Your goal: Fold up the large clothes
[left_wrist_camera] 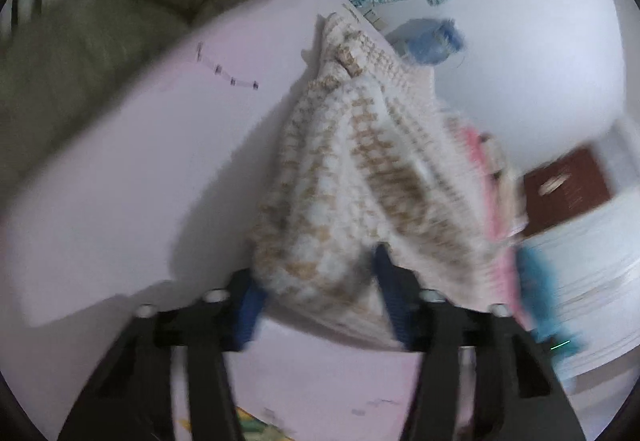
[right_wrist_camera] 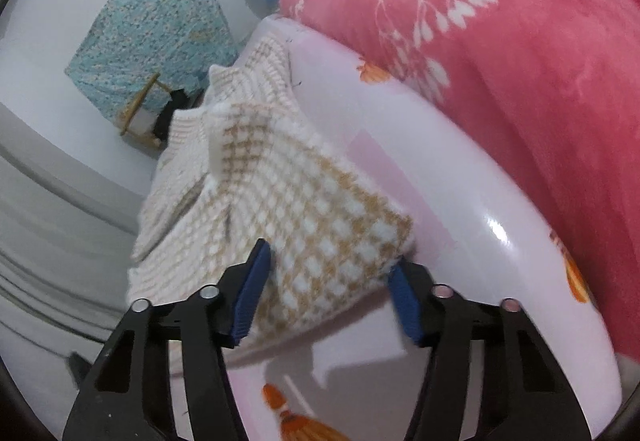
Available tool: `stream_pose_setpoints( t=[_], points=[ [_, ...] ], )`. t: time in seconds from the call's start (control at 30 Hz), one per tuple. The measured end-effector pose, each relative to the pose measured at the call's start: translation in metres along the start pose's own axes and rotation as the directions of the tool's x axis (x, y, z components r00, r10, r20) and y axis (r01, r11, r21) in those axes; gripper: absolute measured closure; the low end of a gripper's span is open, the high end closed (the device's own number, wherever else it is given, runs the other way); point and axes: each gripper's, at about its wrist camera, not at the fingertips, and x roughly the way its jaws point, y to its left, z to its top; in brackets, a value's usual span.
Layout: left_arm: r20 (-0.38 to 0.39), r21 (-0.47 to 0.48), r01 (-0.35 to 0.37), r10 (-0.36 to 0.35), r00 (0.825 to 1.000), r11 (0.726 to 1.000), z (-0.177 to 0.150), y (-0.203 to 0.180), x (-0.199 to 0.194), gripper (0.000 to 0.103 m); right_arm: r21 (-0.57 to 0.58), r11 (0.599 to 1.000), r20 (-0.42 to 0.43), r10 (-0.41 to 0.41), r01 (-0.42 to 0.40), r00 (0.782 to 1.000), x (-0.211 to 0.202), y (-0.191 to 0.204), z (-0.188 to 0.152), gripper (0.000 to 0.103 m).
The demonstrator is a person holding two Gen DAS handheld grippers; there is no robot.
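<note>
The sweater (right_wrist_camera: 280, 193) lies along the pale table (right_wrist_camera: 480, 225), its near edge bunched between both tongs. Left tongs (left_wrist_camera: 316, 293) and right tongs (right_wrist_camera: 328, 289) each clench a near corner, presumably to carry that edge over for a fold.

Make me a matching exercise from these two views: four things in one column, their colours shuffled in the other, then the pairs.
Things:
1. sweater
2. blanket
3. table
4. gripper pads

Colours:
A. dark blue
B. pale pink, glossy
C. white and tan check
D. bright pink with white leaves

Pairs: 1-C, 2-D, 3-B, 4-A
</note>
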Motion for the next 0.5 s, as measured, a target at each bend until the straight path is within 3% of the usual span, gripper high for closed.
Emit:
stream_pose_setpoints(
  t=[0.1, 0.2, 0.33, 0.5],
  points=[
    [0.022, 0.129, -0.098, 0.096, 0.995, 0.987, -0.003, -0.017, 0.003, 0.080, -0.057, 0.997, 0.021, -0.049, 0.051, 0.999, 0.001, 0.009, 0.000, 0.069],
    [0.077, 0.229, -0.142, 0.127, 0.989, 0.963, -0.006, -0.033, -0.011, 0.089, -0.165, 0.981, 0.067, -0.093, 0.103, 0.993, -0.010, 0.028, -0.003, 0.091],
    [0.153, 0.301, -0.147, 0.104, 0.983, 0.942, -0.005, -0.047, -0.039, 0.091, -0.238, 0.964, 0.118, -0.094, 0.120, 0.989, -0.030, 0.049, -0.008, 0.096],
    [0.181, 0.357, -0.144, 0.083, 0.980, 0.923, -0.002, -0.059, -0.064, 0.092, -0.249, 0.965, 0.123, -0.053, 0.083, 0.991, -0.056, 0.055, -0.012, 0.096]
  ],
)
